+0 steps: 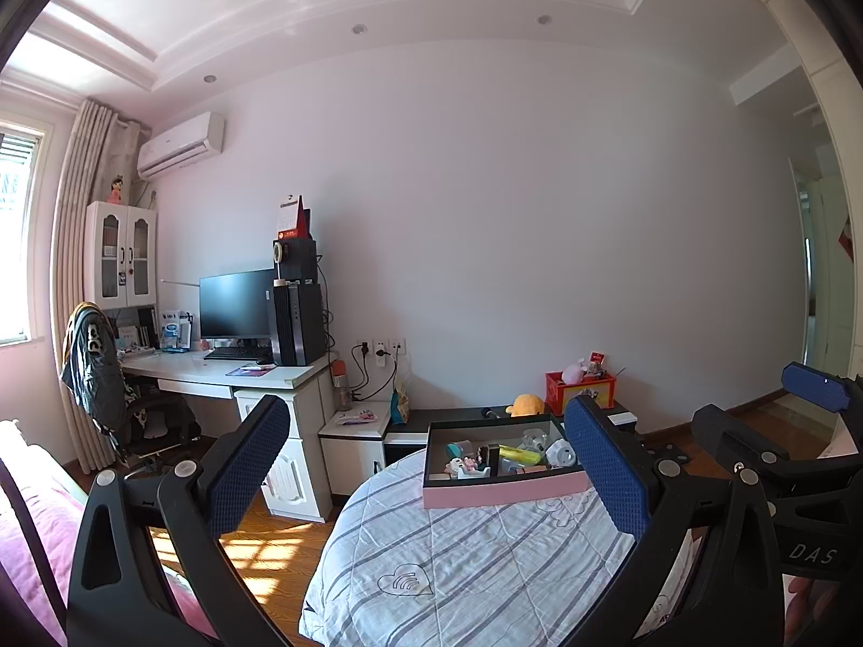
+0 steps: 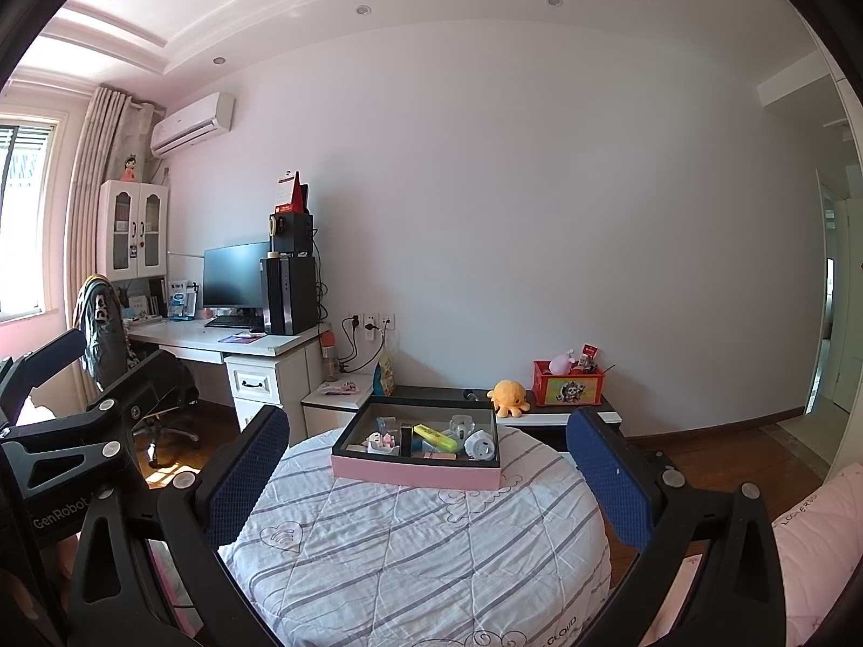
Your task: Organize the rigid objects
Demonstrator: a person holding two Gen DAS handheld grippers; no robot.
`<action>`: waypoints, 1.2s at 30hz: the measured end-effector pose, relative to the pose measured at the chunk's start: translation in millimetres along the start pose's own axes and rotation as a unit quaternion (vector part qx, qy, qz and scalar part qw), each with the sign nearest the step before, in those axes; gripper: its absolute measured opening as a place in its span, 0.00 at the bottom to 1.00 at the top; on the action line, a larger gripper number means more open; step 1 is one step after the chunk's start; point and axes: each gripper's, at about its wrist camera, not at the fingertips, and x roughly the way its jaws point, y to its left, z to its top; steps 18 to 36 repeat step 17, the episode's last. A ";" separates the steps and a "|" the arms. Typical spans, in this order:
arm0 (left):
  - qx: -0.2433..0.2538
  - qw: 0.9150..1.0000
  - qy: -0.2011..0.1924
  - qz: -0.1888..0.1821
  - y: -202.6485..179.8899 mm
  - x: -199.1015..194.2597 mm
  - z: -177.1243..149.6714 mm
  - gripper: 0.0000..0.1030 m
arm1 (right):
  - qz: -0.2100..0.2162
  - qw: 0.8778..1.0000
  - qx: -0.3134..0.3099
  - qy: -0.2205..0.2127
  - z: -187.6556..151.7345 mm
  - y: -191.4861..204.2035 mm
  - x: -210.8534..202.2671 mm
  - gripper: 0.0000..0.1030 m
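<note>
Pink tray (image 2: 415, 472) of small stuff sits on the quilt, dead ahead of the right gripper (image 2: 431, 477), long side across. Left gripper (image 1: 431, 477) sits left of it. Both spread, empty; right looks slightly nearer, I think.

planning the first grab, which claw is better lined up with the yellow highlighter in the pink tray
Right, probably. The yellow highlighter sits centred between the open right claw pads; in the left view the pink tray lies off toward the left claw right pad.
</note>
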 end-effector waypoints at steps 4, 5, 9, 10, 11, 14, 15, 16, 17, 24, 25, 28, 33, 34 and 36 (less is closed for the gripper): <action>0.000 1.000 0.001 -0.001 0.0 0.1 0.0 1.00 | 0.000 1.000 -0.001 0.001 0.1 -0.2 0.4 1.00; -0.001 1.000 0.000 -0.001 0.5 -0.7 0.1 1.00 | 0.000 1.000 -0.001 0.001 -0.7 0.5 0.8 1.00; -0.001 1.000 0.000 -0.001 0.7 -0.8 0.5 1.00 | 0.000 1.000 -0.001 0.002 -1.6 0.3 1.3 1.00; -0.001 1.000 0.000 -0.001 1.2 -1.1 -0.1 1.00 | 0.000 1.000 0.000 0.002 -1.5 0.5 1.2 1.00; -0.001 1.000 0.000 -0.001 1.2 -1.0 -0.3 1.00 | 0.000 1.000 0.000 0.001 -1.8 0.7 1.5 1.00; 0.000 1.000 0.001 0.000 1.1 -1.1 -0.2 1.00 | 0.000 1.000 0.000 0.003 -3.1 1.6 1.7 1.00; 0.000 1.000 0.001 -0.001 0.8 -0.8 0.5 1.00 | 0.000 1.000 0.000 0.003 -3.3 1.7 1.9 1.00; 0.000 1.000 0.001 -0.001 1.1 -1.1 0.1 1.00 | 0.000 1.000 0.000 0.003 -3.2 1.7 1.9 1.00; -0.001 1.000 0.000 -0.001 0.7 -0.7 0.5 1.00 | 0.001 1.000 0.001 0.003 -3.9 2.0 1.5 1.00; -0.001 1.000 0.000 -0.001 0.7 -0.7 0.5 1.00 | 0.001 1.000 0.001 0.003 -3.9 2.0 1.5 1.00; -0.001 1.000 0.000 -0.001 0.7 -0.7 0.5 1.00 | 0.001 1.000 0.001 0.003 -3.9 2.0 1.5 1.00; -0.001 1.000 0.000 -0.001 0.7 -0.7 0.5 1.00 | 0.001 1.000 0.001 0.003 -3.9 2.0 1.5 1.00; -0.001 1.000 0.000 -0.001 0.7 -0.7 0.5 1.00 | 0.001 1.000 0.001 0.003 -3.9 2.0 1.5 1.00; -0.001 1.000 0.000 -0.001 0.7 -0.7 0.5 1.00 | 0.001 1.000 0.001 0.003 -3.9 2.0 1.5 1.00; -0.001 1.000 0.000 -0.001 0.7 -0.7 0.5 1.00 | 0.001 1.000 0.001 0.003 -3.9 2.0 1.5 1.00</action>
